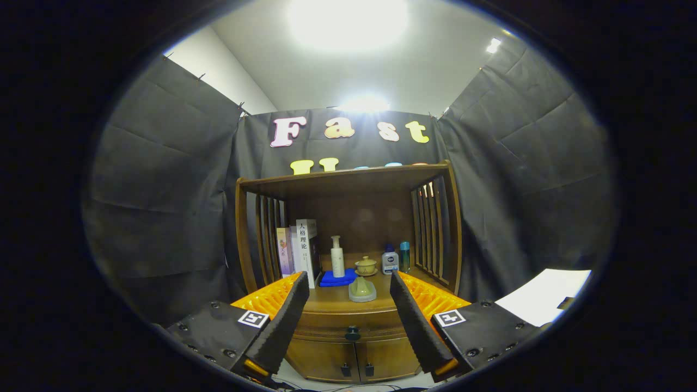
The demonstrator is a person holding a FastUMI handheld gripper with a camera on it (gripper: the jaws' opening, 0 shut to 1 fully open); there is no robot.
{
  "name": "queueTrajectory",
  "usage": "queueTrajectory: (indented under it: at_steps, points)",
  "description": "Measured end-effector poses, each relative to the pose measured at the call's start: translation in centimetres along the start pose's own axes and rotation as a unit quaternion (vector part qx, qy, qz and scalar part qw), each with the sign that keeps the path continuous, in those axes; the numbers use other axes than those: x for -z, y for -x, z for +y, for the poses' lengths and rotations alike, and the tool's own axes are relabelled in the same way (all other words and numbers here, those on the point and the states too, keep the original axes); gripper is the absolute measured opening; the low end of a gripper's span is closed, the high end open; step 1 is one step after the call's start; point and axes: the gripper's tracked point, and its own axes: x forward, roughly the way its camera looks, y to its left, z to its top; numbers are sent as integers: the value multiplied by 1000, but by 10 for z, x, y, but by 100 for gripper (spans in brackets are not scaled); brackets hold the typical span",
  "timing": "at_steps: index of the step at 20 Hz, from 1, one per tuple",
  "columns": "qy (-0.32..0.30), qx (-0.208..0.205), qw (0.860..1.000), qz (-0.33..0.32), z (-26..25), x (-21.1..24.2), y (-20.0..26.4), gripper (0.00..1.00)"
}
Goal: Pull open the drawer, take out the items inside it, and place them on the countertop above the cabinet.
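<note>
Gripper [348, 321]: fingers spread wide, holding nothing; ridged faces.
Drawer [348, 321]: closed, curved wooden front with a round dark knob [352, 332], between and beyond the fingertips.
Countertop [337, 302]: smooth brown wood; books [302, 250], pump bottle [337, 257], blue cloth [337, 279], lidded cup [366, 265], pale dish [362, 289], two small bottles [395, 258].
Obstruction: fingers cover both cabinet [348, 359] sides.
Unclear: drawer contents hidden; the dish possibly ceramic.

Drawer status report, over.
Claw open, holding nothing, short of the cabinet. Brown wooden drawer shut, dark round knob between the fingers. Nothing blocking the knob.
</note>
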Motion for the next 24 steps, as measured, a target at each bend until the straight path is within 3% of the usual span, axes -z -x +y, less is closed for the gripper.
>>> queueTrajectory:
  at_steps: [6, 24]
  points:
    - [17, -16, 1000, 6, 8, 21, -8, 95]
    - [4, 4, 1000, 17, -18, 33, -13, 95]
